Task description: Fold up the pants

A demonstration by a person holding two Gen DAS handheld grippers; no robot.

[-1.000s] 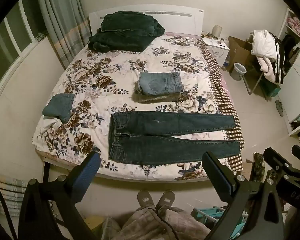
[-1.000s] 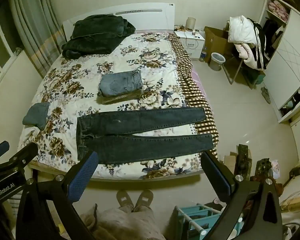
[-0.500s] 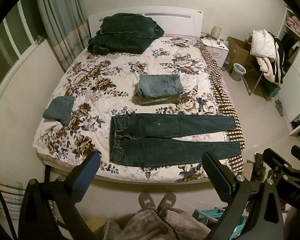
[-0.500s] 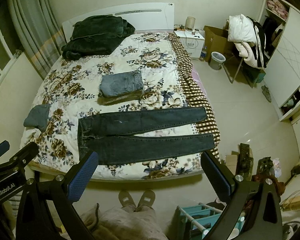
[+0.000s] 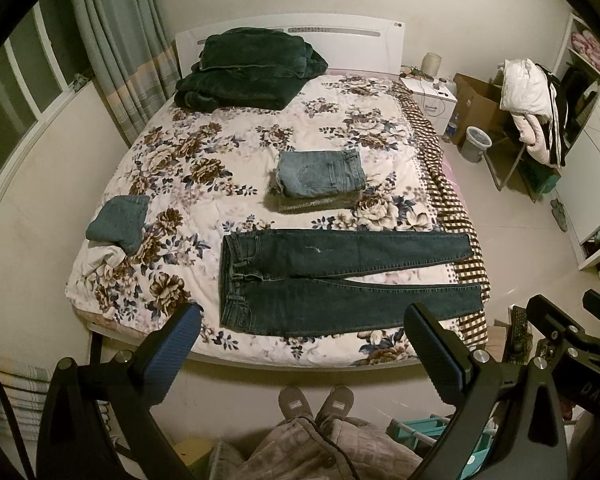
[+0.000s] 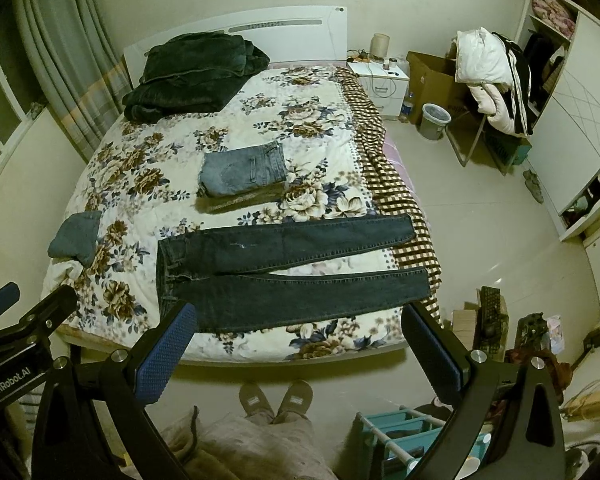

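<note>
The dark jeans (image 5: pixel 340 280) (image 6: pixel 284 272) lie flat and unfolded across the near edge of the bed (image 5: pixel 228 200) (image 6: pixel 148 184), waistband toward the left and both legs stretched to the right, their hems over the checkered blanket (image 5: pixel 456 208) (image 6: pixel 396 208). Farther up the floral cover sit a folded light-blue pair (image 5: pixel 320 172) (image 6: pixel 242 172) on another folded garment, a small folded piece (image 5: pixel 118 224) (image 6: pixel 76 236) near the left corner, and a dark green heap (image 5: pixel 244 68) (image 6: pixel 192 72) by the headboard. The left gripper (image 5: pixel 300 354) and right gripper (image 6: pixel 298 354) hang above the floor just short of the bed, each with jaws wide apart and holding nothing, the person's slippers (image 5: pixel 316 402) (image 6: pixel 276 396) below.
</note>
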